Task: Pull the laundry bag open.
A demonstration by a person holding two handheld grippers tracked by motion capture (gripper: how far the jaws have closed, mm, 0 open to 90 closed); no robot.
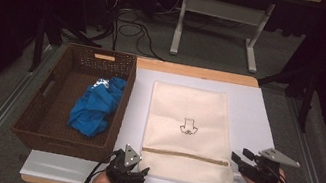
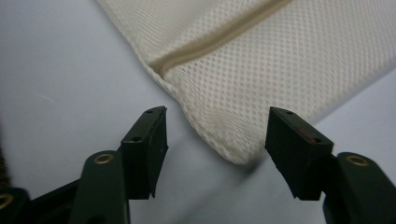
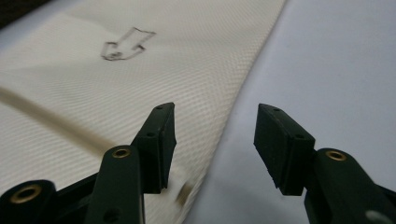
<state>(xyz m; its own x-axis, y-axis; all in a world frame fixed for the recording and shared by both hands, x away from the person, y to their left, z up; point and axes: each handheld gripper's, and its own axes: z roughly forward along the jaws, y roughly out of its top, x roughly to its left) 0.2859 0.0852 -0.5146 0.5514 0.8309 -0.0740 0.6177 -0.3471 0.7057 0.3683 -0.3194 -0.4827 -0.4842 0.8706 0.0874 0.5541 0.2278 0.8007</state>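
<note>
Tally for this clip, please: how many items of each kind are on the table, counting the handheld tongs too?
Mesh laundry bag, cream, flat on the white mat: 1
Wicker basket, brown: 1
Blue cloth, bunched inside the basket: 1
Tongs, left tongs and right tongs, both with jaws apart: 2
Total: 5

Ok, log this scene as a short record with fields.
surface: white board on a wooden table
bag: cream mesh laundry bag lying flat, zipper near the person's end, small arrow mark mid-panel
basket: brown wicker basket left of the board
basket contents: crumpled blue cloth
left tool: open, framing the bag's near left corner
right tool: open, over the bag's right edge
</note>
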